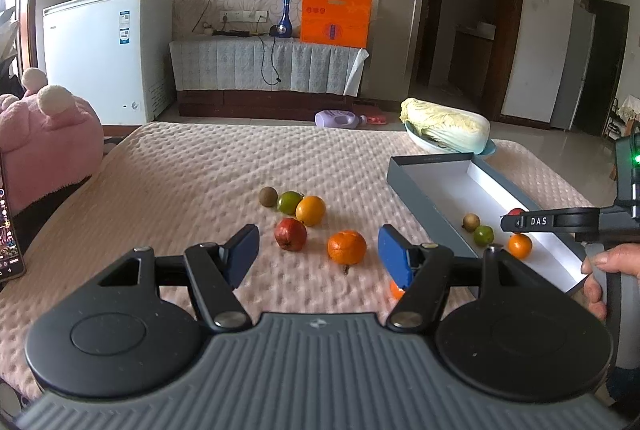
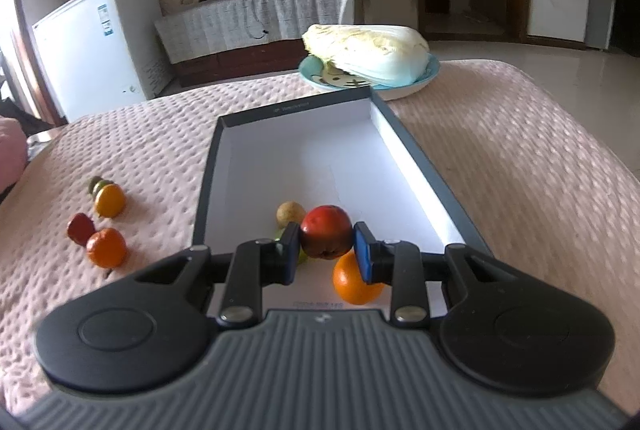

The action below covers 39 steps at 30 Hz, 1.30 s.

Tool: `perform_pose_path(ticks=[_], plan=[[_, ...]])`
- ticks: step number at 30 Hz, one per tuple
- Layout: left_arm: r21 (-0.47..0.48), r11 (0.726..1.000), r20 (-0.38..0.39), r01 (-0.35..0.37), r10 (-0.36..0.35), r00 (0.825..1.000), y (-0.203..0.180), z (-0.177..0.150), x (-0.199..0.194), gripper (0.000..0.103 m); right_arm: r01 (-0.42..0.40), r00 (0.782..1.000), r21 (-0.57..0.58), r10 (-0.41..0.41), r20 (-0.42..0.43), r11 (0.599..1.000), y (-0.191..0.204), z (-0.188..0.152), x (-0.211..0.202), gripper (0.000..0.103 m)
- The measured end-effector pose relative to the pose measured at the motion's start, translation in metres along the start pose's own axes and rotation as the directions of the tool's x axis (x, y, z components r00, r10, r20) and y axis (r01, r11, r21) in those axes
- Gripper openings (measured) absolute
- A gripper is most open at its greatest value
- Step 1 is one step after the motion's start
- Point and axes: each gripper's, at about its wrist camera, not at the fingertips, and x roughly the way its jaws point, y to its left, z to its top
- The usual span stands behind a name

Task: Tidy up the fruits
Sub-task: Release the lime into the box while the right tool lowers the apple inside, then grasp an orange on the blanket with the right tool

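My right gripper (image 2: 326, 250) is shut on a red fruit (image 2: 326, 232) and holds it over the near end of a grey box with a white inside (image 2: 304, 150). In the box lie a brown fruit (image 2: 289, 212), an orange (image 2: 354, 284) and a green fruit, mostly hidden by the left finger. My left gripper (image 1: 318, 254) is open and empty above the pink cloth. Just ahead of it lie a mandarin (image 1: 346, 247) and a red fruit (image 1: 290, 234). Farther off sit an orange (image 1: 310, 210), a green fruit (image 1: 290, 202) and a brown fruit (image 1: 267, 196). The box (image 1: 436, 186) shows at the right.
A napa cabbage (image 2: 368, 52) lies on a blue plate (image 2: 428, 74) behind the box. A pink plush (image 1: 44, 142) and a phone (image 1: 8, 230) are at the left edge. Another small orange fruit (image 1: 396, 290) peeks from under my left gripper's right finger.
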Motion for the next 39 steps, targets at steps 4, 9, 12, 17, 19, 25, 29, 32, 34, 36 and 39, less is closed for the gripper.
perform_pose_path(ticks=[4,9,12,17,19,25,29,32,34,36,39], plan=[[0.0,1.0,-0.003,-0.001,0.001,1.0,0.001,0.0,0.0,0.071,0.012,1.0,0.008,-0.012,0.012,1.0,-0.001,0.0,-0.001,0.033],[-0.008,1.0,-0.009,0.001,-0.001,1.0,0.003,0.0,0.0,0.071,0.018,0.999,0.023,-0.019,0.035,1.0,0.0,0.001,-0.004,0.039],[-0.004,1.0,-0.013,0.0,0.0,1.0,0.003,0.0,0.001,0.071,0.006,0.998,0.02,-0.007,0.065,1.0,0.001,0.002,-0.008,0.042],[-0.001,1.0,-0.014,0.002,-0.002,1.0,0.001,-0.001,0.002,0.071,-0.045,0.993,0.024,0.042,0.11,0.999,0.002,0.004,-0.018,0.042],[0.005,1.0,-0.015,0.003,-0.003,1.0,-0.001,-0.002,0.003,0.071,-0.067,0.991,0.001,0.067,0.119,0.998,0.007,0.003,-0.02,0.042],[0.008,1.0,-0.024,-0.003,0.003,1.0,-0.005,-0.002,0.008,0.071,-0.186,0.973,-0.089,0.196,0.12,0.978,0.034,-0.002,-0.028,0.042],[0.014,1.0,-0.032,-0.015,0.015,0.999,-0.006,-0.003,0.01,0.071,-0.268,0.956,-0.186,0.285,0.069,0.945,0.058,-0.009,-0.029,0.042],[0.008,1.0,-0.034,-0.018,0.018,0.999,-0.003,-0.003,0.01,0.071,-0.33,0.941,-0.252,0.339,-0.009,0.91,0.075,-0.015,-0.024,0.042],[0.005,1.0,-0.036,-0.024,0.024,0.999,-0.001,-0.003,0.01,0.071,-0.335,0.941,-0.293,0.337,-0.045,0.896,0.084,-0.021,-0.021,0.042],[-0.003,1.0,-0.039,-0.025,0.025,0.999,0.002,-0.003,0.01,0.071,-0.335,0.941,-0.32,0.33,-0.07,0.886,0.092,-0.025,-0.019,0.042],[-0.008,1.0,-0.04,-0.025,0.025,0.999,0.003,-0.002,0.009,0.071,-0.313,0.95,-0.347,0.299,-0.096,0.884,0.1,-0.029,-0.013,0.042]])
